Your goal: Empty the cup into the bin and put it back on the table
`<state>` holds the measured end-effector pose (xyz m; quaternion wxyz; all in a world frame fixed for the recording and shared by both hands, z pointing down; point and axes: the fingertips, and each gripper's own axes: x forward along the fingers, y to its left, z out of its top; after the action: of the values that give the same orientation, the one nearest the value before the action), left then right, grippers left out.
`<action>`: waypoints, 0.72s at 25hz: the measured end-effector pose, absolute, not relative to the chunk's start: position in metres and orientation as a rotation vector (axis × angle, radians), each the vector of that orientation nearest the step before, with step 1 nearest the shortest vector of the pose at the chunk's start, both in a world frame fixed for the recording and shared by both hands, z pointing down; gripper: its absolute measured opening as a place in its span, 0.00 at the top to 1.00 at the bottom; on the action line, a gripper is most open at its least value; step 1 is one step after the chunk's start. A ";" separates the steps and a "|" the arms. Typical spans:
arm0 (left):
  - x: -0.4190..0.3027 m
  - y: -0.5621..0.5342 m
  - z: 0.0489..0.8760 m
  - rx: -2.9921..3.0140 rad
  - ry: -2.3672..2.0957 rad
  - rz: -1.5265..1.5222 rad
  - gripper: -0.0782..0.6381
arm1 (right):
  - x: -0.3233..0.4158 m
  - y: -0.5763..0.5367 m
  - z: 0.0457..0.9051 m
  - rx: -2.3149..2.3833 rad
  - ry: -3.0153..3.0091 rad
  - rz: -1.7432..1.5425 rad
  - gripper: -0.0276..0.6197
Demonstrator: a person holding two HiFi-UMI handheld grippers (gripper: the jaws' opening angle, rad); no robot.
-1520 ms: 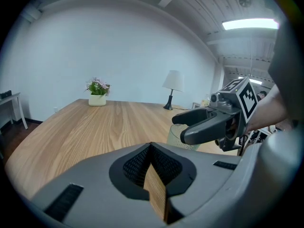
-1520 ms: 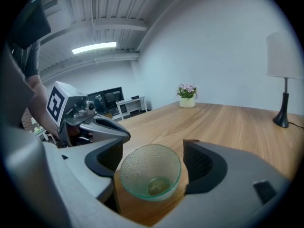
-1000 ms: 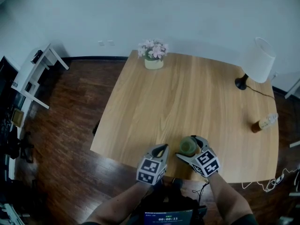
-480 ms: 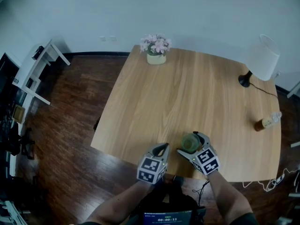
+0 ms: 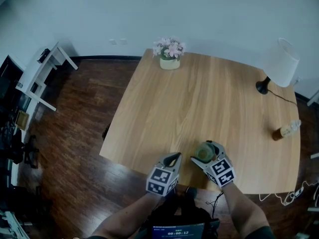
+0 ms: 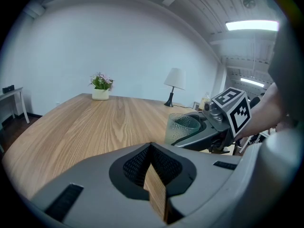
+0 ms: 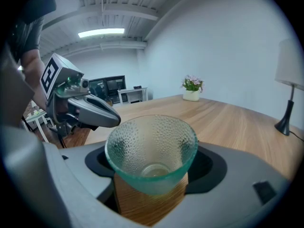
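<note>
**Cup in right claw, near edge of worktop**

Pale wooden worktop [image 5: 199, 98] lies under both claws. White-shaded table lamp [image 5: 281, 63] and pot of pink flowers [image 5: 169, 54] stand well beyond the claws, at the far side. Left claw [image 5: 174, 156] is just beside the right one, jaws pressed together, nothing between them. Right claw [image 5: 201, 152]: jaws have just been closing and pinch the cup's sides. Clear green dimpled glass cup [image 7: 151, 151] stands upright between them, base on the wood.
</note>
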<state>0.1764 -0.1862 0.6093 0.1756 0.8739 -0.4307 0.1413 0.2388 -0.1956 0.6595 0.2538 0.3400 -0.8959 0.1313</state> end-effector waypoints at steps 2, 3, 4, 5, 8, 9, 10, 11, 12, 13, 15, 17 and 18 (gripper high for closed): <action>0.176 -0.187 0.605 2.483 -1.226 0.388 0.90 | 0.237 -0.195 0.653 0.920 -2.452 0.345 0.33; 0.175 -0.187 0.603 2.488 -1.230 0.380 0.90 | 0.236 -0.194 0.649 0.911 -2.459 0.338 0.34; 0.175 -0.188 0.600 2.491 -1.234 0.372 0.90 | 0.235 -0.193 0.644 0.902 -2.467 0.330 0.34; 0.174 -0.188 0.596 2.494 -1.240 0.362 0.90 | 0.234 -0.192 0.639 0.895 -2.476 0.322 0.34; 0.169 -0.189 0.577 2.502 -1.259 0.313 0.90 | 0.231 -0.190 0.614 0.883 -2.509 0.295 0.34; 0.167 -0.189 0.568 2.509 -1.266 0.288 0.90 | 0.230 -0.190 0.604 0.875 -2.517 0.288 0.34; 0.165 -0.188 0.558 2.519 -1.274 0.263 0.90 | 0.229 -0.189 0.594 0.868 -2.525 0.283 0.34; 0.163 -0.188 0.549 2.530 -1.283 0.240 0.90 | 0.229 -0.189 0.588 0.863 -2.536 0.279 0.34; 0.161 -0.188 0.540 2.539 -1.293 0.218 0.90 | 0.229 -0.189 0.582 0.863 -2.547 0.274 0.34; 0.159 -0.189 0.531 2.546 -1.301 0.196 0.90 | 0.229 -0.190 0.575 0.866 -2.556 0.266 0.34; 0.157 -0.188 0.515 2.562 -1.312 0.157 0.90 | 0.229 -0.189 0.560 0.872 -2.573 0.239 0.34; 0.156 -0.187 0.500 2.586 -1.321 0.126 0.90 | 0.228 -0.189 0.543 0.881 -2.587 0.203 0.34; 0.156 -0.187 0.493 2.600 -1.324 0.115 0.90 | 0.227 -0.189 0.536 0.884 -2.591 0.189 0.34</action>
<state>0.1557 -0.1870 0.4933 0.1105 0.8849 -0.4507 0.0390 0.2272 -0.1887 0.5358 0.1976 0.3158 -0.9256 0.0675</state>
